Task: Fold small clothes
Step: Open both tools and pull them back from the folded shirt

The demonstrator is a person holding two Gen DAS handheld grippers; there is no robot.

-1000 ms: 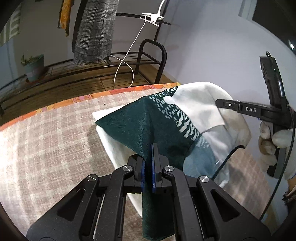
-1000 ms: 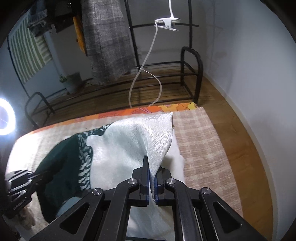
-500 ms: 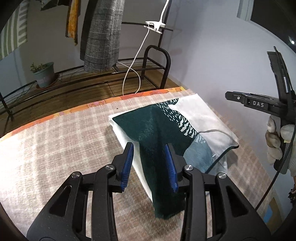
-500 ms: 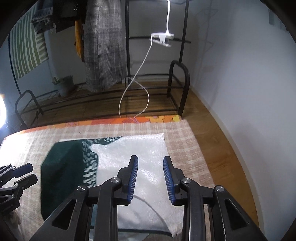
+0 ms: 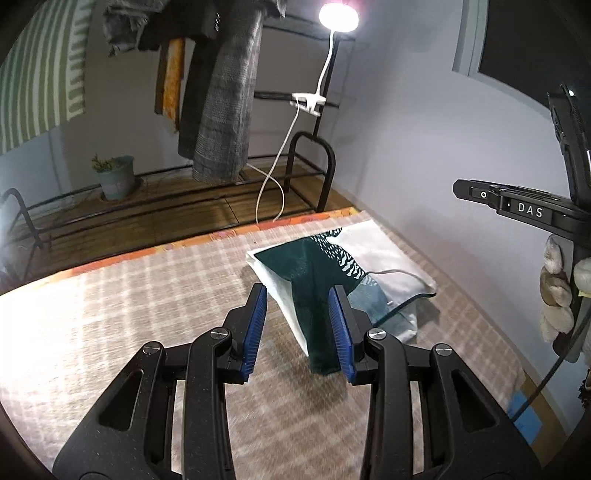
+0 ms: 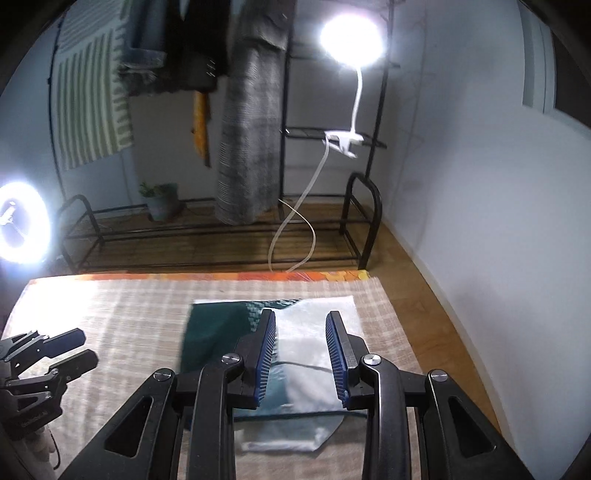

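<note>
A small dark green and white garment (image 5: 332,273) lies folded flat on the checked cloth of the table; it also shows in the right wrist view (image 6: 295,332). My left gripper (image 5: 297,328) is open and empty, raised above and just in front of the garment's near green edge. My right gripper (image 6: 301,354) is open and empty, raised above the garment's white half. In the left wrist view the right gripper (image 5: 517,206) is up at the right. In the right wrist view the left gripper (image 6: 62,350) is at the lower left.
The table's checked cloth (image 5: 110,314) has an orange far edge (image 6: 184,277). Behind stands a black clothes rack (image 6: 354,229) with hanging clothes (image 5: 221,110), a clip lamp (image 5: 338,18) and a potted plant (image 5: 116,177). A ring light (image 6: 22,229) glows left. A wall (image 5: 424,147) runs along the right.
Both grippers have let go of the garment, opened and pulled back upward. The garment has dropped from a lifted fold to lying flat on the table.
</note>
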